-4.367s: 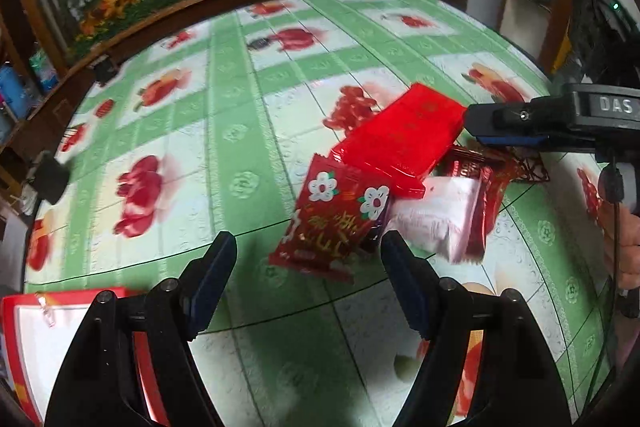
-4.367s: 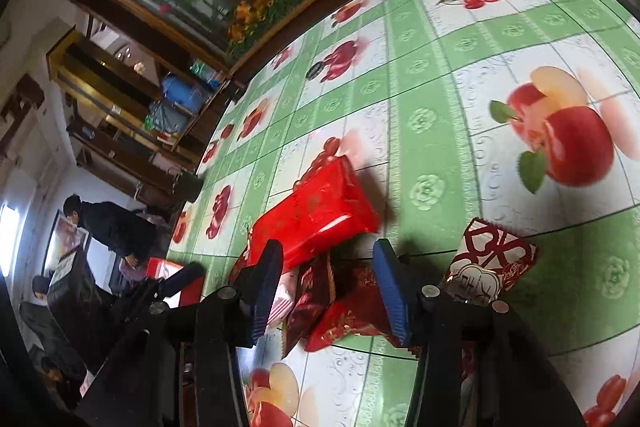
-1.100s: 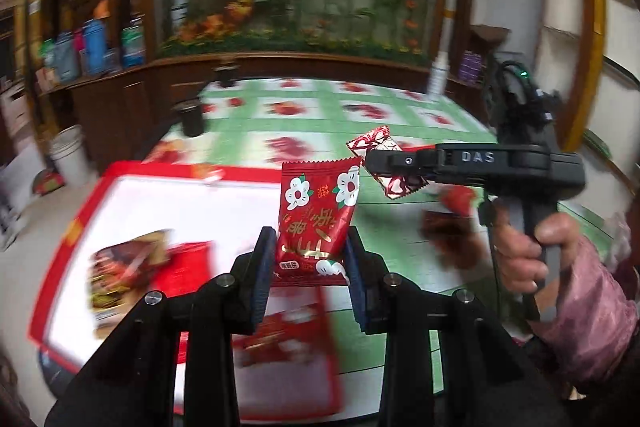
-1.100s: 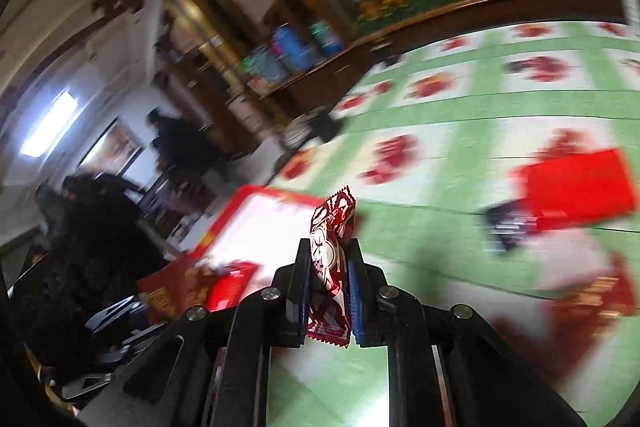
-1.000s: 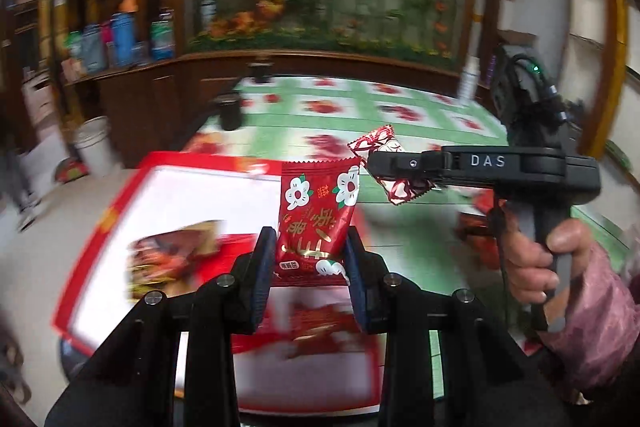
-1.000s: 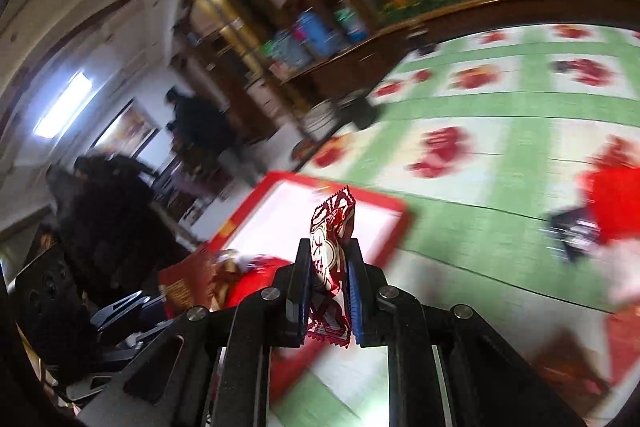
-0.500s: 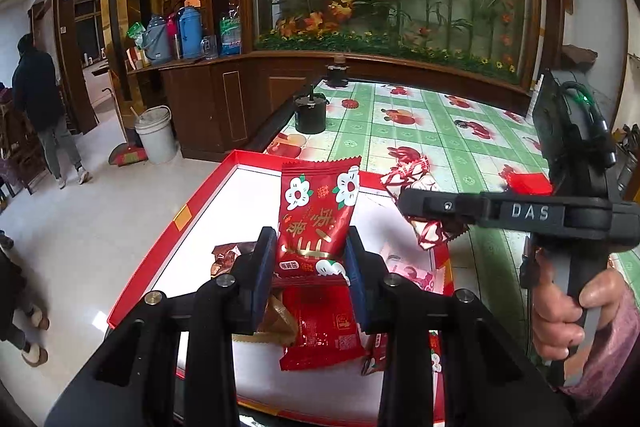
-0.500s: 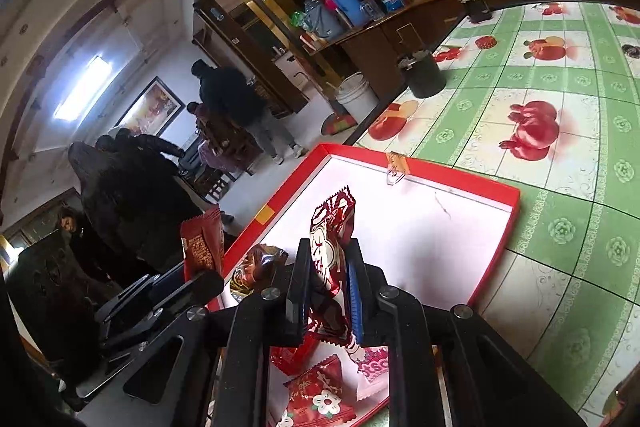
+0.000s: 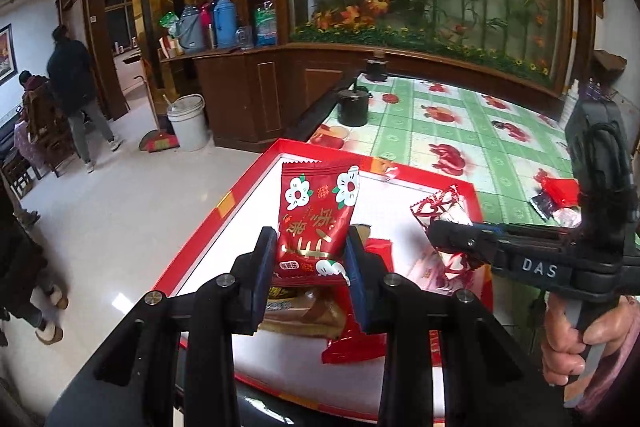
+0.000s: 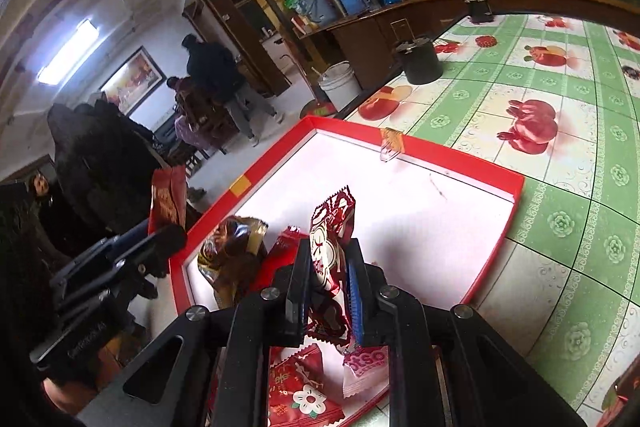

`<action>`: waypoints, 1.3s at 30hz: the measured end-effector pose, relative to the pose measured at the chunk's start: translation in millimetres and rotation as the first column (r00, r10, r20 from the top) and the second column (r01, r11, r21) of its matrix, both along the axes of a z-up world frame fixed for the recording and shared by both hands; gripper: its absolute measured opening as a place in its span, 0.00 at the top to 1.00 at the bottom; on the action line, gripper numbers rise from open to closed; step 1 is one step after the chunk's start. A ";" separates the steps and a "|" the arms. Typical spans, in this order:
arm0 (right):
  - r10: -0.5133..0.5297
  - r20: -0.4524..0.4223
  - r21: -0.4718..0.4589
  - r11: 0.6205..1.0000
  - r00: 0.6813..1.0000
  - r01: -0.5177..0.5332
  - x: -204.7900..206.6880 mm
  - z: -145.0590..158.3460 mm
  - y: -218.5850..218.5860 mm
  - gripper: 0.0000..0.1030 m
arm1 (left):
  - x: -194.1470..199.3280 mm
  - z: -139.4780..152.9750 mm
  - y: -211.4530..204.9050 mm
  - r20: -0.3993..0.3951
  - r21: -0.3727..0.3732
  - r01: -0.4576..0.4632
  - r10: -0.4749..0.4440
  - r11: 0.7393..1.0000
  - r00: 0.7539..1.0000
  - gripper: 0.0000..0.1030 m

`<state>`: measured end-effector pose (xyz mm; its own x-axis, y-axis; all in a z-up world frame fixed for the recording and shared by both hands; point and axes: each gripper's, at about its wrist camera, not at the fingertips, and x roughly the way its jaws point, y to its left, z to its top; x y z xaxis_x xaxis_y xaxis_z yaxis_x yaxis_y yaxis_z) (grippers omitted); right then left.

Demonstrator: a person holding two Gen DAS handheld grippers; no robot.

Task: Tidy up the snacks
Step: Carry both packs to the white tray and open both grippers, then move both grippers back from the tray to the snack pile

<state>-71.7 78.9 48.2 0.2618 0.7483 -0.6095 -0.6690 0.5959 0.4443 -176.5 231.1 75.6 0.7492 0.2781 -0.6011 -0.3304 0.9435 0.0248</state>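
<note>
Red flower packet (image 9: pixel 316 223) clamped in left gripper (image 9: pixel 310 263), tilted down over red tray (image 9: pixel 224 205). Right gripper (image 10: pixel 328 287) pinches heart candy (image 10: pixel 332 223). Both came from table to tray.

Snack packets (image 10: pixel 304 393) lie in tray (image 10: pixel 516 205) on table (image 10: pixel 580 227); pot (image 10: pixel 418 61) behind tray

The left claw (image 9: pixel 311 269) grips a red flowered snack packet (image 9: pixel 316 223) upright above the red-rimmed tray (image 9: pixel 224 205) on the tabletop (image 9: pixel 496 143).

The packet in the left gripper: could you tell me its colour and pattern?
Red with white flowers and gold lettering, clearest in the left wrist view.
</note>
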 end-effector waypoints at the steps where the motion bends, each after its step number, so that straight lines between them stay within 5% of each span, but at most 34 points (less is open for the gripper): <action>1: 0.007 0.008 -0.004 1.000 1.000 -0.007 -2.7 -0.2 1.6 0.85 | -1.1 -1.3 1.3 -0.001 0.000 -0.004 0.004 1.000 1.000 0.70; 16: 0.026 0.053 -0.059 0.998 0.998 -0.023 -12.8 -3.1 11.1 0.81 | -0.6 -10.1 10.4 -0.034 0.012 -0.051 0.051 0.999 0.998 0.69; 18: 0.020 0.048 -0.053 0.998 0.999 -0.018 -12.0 -1.8 10.2 0.78 | -0.8 -8.3 7.4 -0.028 0.038 -0.056 0.057 0.998 0.998 0.63; 21: -0.007 0.040 -0.040 0.999 0.999 0.008 -8.3 0.4 5.3 0.63 | -4.5 -3.7 3.6 -0.001 0.051 -0.056 0.056 0.997 0.998 0.32; 32: -0.117 0.039 -0.001 0.993 0.992 0.117 11.1 15.4 -20.5 0.50 | -3.2 3.9 -6.4 0.019 0.069 -0.036 0.035 0.997 0.999 0.21; 39: -0.255 0.068 0.042 0.967 0.964 0.253 31.4 37.1 -94.3 0.45 | 6.6 8.9 -33.8 -0.001 0.068 0.075 -0.075 0.995 0.997 0.20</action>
